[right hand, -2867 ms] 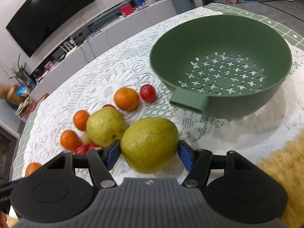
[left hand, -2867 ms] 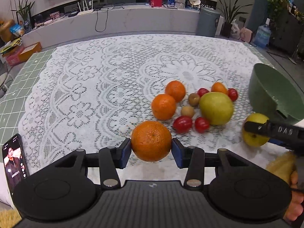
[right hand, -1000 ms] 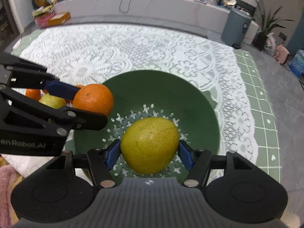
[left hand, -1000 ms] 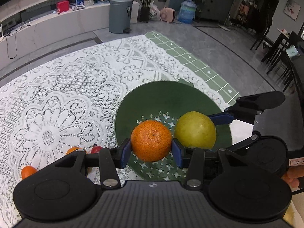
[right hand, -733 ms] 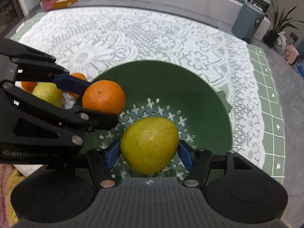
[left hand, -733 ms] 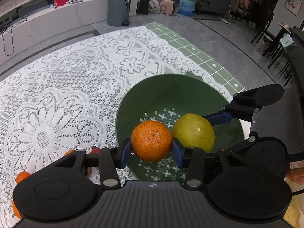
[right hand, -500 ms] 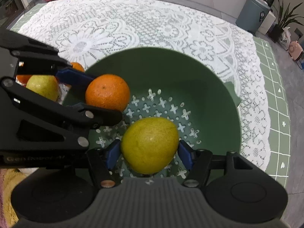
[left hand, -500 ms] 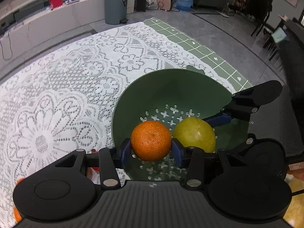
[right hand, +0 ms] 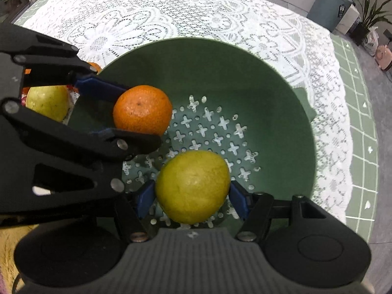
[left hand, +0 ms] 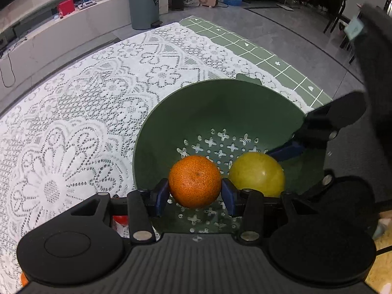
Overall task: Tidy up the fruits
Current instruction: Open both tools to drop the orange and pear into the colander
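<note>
My left gripper is shut on an orange and holds it inside the green colander bowl, low over the perforated bottom. My right gripper is shut on a yellow-green pear and holds it in the same bowl, just right of the orange. The pear also shows in the left wrist view, beside the orange. A second pear lies on the table left of the bowl.
The bowl stands on a white lace cloth over a green checked table. A red fruit and part of an orange lie left of the bowl. The table edge is close on the right.
Both grippers have sunk lower into the bowl with their fruit. The orange and the pear are still held, side by side.
</note>
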`<state>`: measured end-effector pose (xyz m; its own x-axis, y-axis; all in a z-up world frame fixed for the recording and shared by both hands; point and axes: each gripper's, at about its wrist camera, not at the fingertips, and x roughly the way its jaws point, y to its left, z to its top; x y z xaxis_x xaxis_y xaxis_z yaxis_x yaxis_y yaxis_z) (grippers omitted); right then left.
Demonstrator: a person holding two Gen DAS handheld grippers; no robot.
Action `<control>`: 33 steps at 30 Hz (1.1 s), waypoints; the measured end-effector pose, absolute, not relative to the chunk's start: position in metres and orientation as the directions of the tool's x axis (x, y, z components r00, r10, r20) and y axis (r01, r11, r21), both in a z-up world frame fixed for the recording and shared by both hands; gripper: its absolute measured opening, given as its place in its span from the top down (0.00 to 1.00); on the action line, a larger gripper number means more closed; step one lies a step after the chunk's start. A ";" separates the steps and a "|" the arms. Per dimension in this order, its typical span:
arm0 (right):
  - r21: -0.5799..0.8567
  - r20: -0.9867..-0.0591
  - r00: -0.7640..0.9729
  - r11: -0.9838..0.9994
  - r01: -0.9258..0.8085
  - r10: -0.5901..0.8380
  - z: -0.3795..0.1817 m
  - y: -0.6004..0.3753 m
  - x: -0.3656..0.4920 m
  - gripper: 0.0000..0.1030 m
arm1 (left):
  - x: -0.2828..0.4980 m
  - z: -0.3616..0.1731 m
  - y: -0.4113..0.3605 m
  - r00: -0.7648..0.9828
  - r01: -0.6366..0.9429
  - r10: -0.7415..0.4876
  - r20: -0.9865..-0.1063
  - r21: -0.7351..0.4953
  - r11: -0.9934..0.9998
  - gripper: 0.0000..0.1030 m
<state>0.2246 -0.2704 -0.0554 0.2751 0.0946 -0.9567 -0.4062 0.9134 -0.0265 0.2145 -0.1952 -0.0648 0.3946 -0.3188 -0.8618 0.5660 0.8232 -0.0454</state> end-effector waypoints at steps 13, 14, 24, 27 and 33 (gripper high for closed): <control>-0.097 -0.943 0.329 0.903 -0.419 0.052 -0.039 -0.277 0.210 0.36 | 0.205 -0.064 -0.200 0.404 0.544 -0.274 -0.873 -0.011 0.839 0.45; -0.100 -0.941 0.336 0.905 -0.413 0.049 -0.037 -0.278 0.208 0.35 | 0.204 -0.063 -0.200 0.404 0.539 -0.276 -0.872 -0.017 0.842 0.45; -0.119 -0.914 0.404 0.925 -0.360 0.040 -0.021 -0.284 0.192 0.29 | 0.190 -0.038 -0.195 0.459 0.514 -0.283 -0.843 -0.008 0.858 0.39; -0.126 -0.896 0.442 0.935 -0.330 0.035 -0.011 -0.285 0.184 0.29 | 0.180 -0.025 -0.189 0.488 0.510 -0.299 -0.820 -0.011 0.860 0.39; -0.096 -0.840 0.540 0.967 -0.234 0.047 0.008 -0.288 0.164 0.29 | 0.155 0.003 -0.175 0.584 0.483 -0.290 -0.758 0.037 0.875 0.38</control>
<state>0.1643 -0.2881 0.0082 0.5399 0.0470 -0.8404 -0.2344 0.9673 -0.0965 0.1555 -0.1749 0.0028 0.5843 -0.2903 -0.7578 0.4829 0.8749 0.0373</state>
